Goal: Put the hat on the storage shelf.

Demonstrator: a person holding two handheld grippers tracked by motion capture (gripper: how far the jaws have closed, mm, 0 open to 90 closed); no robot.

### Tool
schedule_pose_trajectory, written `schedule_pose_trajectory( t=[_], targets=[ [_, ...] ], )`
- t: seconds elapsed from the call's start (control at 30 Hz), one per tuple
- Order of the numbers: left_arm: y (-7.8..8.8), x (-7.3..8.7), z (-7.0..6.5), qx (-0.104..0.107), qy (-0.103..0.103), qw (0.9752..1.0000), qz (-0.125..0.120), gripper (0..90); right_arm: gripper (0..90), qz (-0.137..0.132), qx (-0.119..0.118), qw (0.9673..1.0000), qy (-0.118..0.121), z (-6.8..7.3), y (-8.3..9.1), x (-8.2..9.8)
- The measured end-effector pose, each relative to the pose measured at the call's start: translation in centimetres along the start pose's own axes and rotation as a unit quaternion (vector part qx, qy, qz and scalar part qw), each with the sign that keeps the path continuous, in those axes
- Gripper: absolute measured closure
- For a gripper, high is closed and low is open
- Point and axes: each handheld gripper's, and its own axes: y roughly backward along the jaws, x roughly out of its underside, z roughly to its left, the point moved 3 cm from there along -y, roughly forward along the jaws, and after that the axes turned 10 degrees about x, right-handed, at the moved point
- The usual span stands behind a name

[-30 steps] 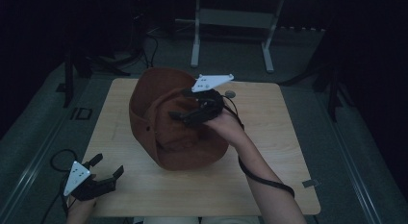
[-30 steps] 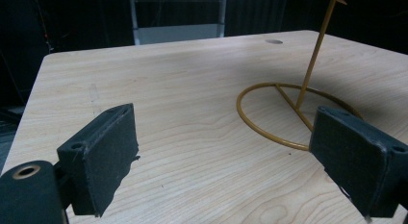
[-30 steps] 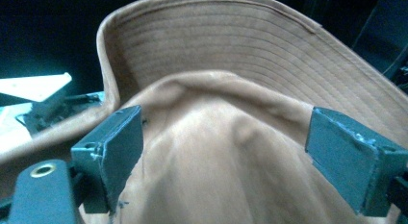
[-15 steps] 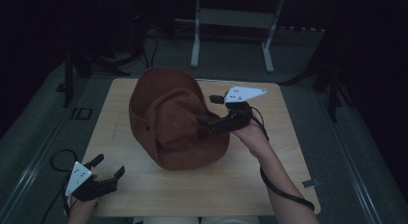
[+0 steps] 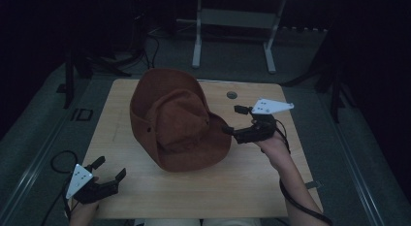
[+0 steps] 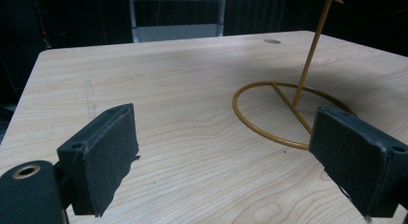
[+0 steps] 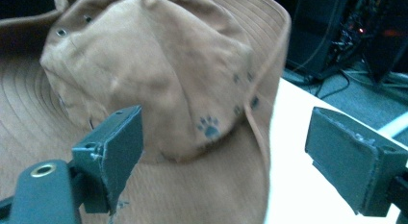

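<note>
Brown hat (image 5: 177, 121) on table (image 5: 252, 182), just ahead of right gripper (image 5: 232, 120), not touching. Jaws spread wide, empty. Crown tilted toward gripper, brim long axis running near-left to far-right. Left gripper (image 5: 110, 170) well apart, jaws apart, empty.

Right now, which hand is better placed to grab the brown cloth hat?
Right. The right claw is open beside the brown cloth hat brim; the left claw sits at the table's near corner, away from it.

Your pale wooden tabletop (image 5: 271, 187) carries a brown hat (image 5: 177, 121) left of centre, and a yellow wire stand (image 6: 288, 106) rests on it.
</note>
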Motion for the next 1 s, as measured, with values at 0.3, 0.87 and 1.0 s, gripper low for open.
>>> schedule_pose_trajectory(
  t=[0.3,0.87,1.0],
  targets=[
    [-0.3,0.2,-0.1,0.005,0.000,1.0000,0.008,10.5,13.4,0.016,0.035,0.9990,-0.021,-2.3,2.0,4.0],
    [-0.5,0.4,0.0,0.007,-0.001,0.9999,0.015,10.5,13.6,0.071,0.087,0.9916,-0.064,-5.0,3.4,13.8],
    [-0.5,0.4,0.0,0.006,0.000,0.9999,0.014,10.5,13.6,0.082,0.098,0.9888,-0.077,-5.4,3.8,15.7]
  ],
)
